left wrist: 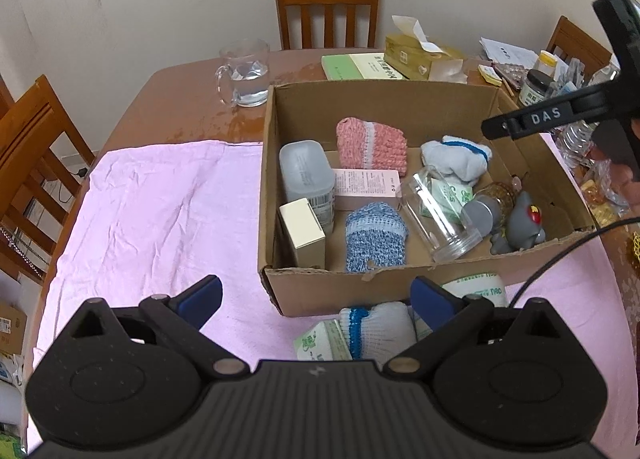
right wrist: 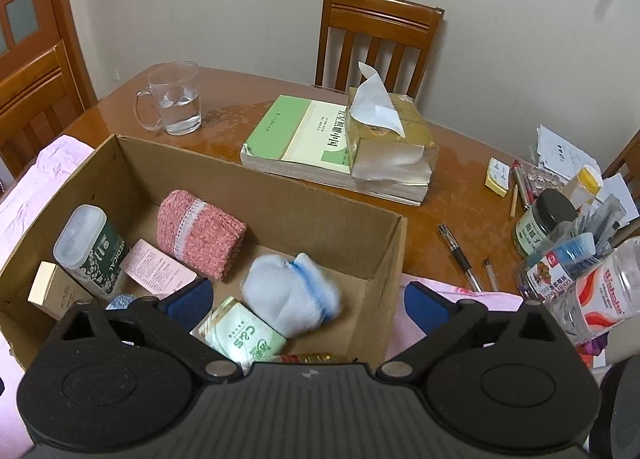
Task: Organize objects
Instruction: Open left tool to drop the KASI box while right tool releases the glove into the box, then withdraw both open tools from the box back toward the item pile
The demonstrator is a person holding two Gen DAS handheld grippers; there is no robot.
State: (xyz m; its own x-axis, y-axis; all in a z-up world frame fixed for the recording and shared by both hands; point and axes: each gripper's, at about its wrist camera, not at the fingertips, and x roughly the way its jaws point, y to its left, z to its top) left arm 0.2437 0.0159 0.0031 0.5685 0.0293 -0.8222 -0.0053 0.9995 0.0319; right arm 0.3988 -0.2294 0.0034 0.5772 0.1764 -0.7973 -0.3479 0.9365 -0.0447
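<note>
1. The cardboard box (left wrist: 276, 195) sits open on the desk (right wrist: 452, 195), its near end on a pink cloth (left wrist: 160, 211)
2. In the box, the pale blue sock bundle (right wrist: 290, 301) lies near the right wall, and looks slightly blurred in the right wrist view
3. A pink knitted roll (right wrist: 200, 233) lies toward the far wall, and a blue knitted roll (left wrist: 376, 237) near the front
4. At the left of the box stand a lidded white container (left wrist: 306, 175) and a small cream carton (left wrist: 302, 233); a pink card (left wrist: 366, 183) lies flat between the rolls
5. A clear jar (left wrist: 436, 215) lies on its side to the right, with a grey toy (left wrist: 522, 227) just beside it
6. The right claw (right wrist: 308, 305) hangs over the box, fingers spread wide, pinching nothing
7. The left claw (left wrist: 316, 297) is spread too, at the box's near wall; a white sock with a blue band (left wrist: 376, 329) and green tissue packs (left wrist: 320, 343) lie on the cloth between its fingers, not gripped
8. Beyond the box stand a glass mug of water (right wrist: 176, 99), a green book (right wrist: 304, 135) and a tissue box (right wrist: 384, 131) on it
</note>
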